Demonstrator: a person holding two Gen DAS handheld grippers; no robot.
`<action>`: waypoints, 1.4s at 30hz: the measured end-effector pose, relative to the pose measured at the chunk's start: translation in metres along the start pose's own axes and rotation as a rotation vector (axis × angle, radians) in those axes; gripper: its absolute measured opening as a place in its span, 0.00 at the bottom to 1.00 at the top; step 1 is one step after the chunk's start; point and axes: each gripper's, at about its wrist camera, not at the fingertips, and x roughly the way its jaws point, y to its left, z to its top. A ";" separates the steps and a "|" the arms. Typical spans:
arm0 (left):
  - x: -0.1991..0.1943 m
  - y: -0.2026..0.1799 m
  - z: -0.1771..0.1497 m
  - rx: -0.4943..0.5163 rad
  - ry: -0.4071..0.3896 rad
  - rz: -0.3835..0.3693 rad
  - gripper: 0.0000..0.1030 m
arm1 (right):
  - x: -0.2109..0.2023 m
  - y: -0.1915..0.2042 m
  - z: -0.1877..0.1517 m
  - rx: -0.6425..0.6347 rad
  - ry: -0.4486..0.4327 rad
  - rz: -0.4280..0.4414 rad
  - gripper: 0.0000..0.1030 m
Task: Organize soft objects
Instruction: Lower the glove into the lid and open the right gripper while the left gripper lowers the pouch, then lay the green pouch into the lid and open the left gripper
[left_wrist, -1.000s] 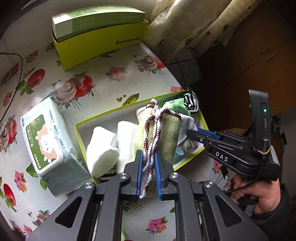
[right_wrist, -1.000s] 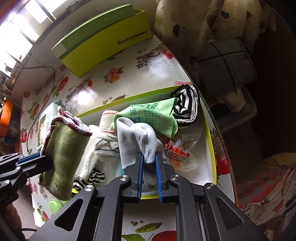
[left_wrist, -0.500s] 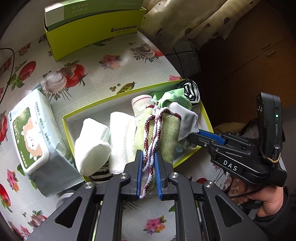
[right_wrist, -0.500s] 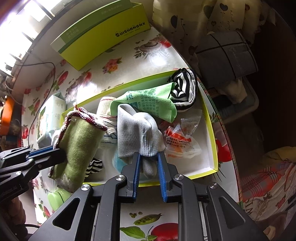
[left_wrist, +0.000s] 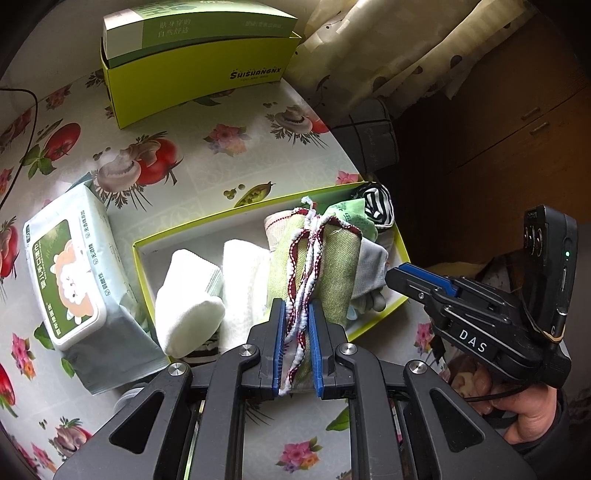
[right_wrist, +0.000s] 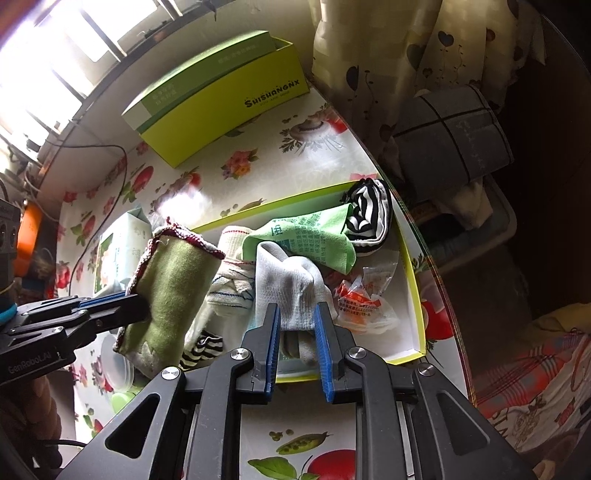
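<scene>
Left gripper (left_wrist: 297, 328) clamped on limp olive-green cloth with red-white braided trim (left_wrist: 314, 266) above yellow-rimmed shallow box (left_wrist: 258, 206); right gripper (right_wrist: 297, 332) fingers apart around grey knit glove (right_wrist: 291, 291); soft, light, best pinched at edges.

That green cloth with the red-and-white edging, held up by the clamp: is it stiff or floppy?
Probably floppy: the green cloth hangs folded and sagging from the left gripper. Likely light, since a pinch on its edge holds it. The knit trim should resist slipping.

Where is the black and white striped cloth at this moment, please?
In the right wrist view the striped cloth is bunched in the far right corner of the yellow-green tray, touching the bright green cloth on its left.
</scene>
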 end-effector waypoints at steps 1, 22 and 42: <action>0.000 0.000 0.000 0.000 0.001 0.000 0.12 | 0.001 0.001 0.001 -0.004 -0.001 0.001 0.18; 0.021 -0.026 -0.002 0.265 0.022 0.122 0.13 | -0.001 0.001 -0.004 0.005 0.001 0.028 0.15; 0.016 -0.007 -0.010 0.291 0.064 0.073 0.20 | 0.010 0.039 -0.024 -0.069 0.070 0.095 0.15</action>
